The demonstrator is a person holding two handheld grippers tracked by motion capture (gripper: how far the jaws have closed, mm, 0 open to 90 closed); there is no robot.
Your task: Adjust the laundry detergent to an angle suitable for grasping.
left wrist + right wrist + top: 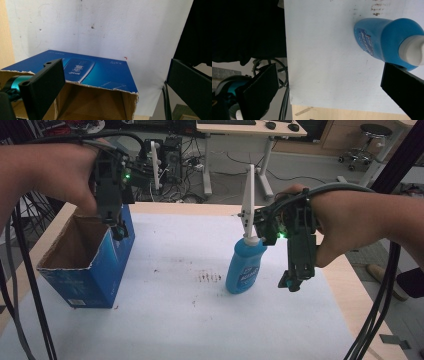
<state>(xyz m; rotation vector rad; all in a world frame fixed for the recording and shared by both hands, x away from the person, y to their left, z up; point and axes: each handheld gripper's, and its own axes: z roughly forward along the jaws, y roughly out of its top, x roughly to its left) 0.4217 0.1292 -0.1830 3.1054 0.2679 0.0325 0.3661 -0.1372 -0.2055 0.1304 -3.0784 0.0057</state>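
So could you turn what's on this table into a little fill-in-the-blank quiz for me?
1. The bottle standing on the white sheet is ____ in colour.
2. The left gripper hangs over the open top of a blue cardboard ____.
3. The right gripper has its jaws ____, with nothing between them.
4. The bottle's cap is ____ in colour.

Missing words: blue; box; open; white

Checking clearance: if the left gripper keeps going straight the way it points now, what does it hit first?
Probably the open blue box: the left gripper looks down over its torn rim with open jaws, so it would likely enter the brown inside or clip the rim. Depth is unclear.
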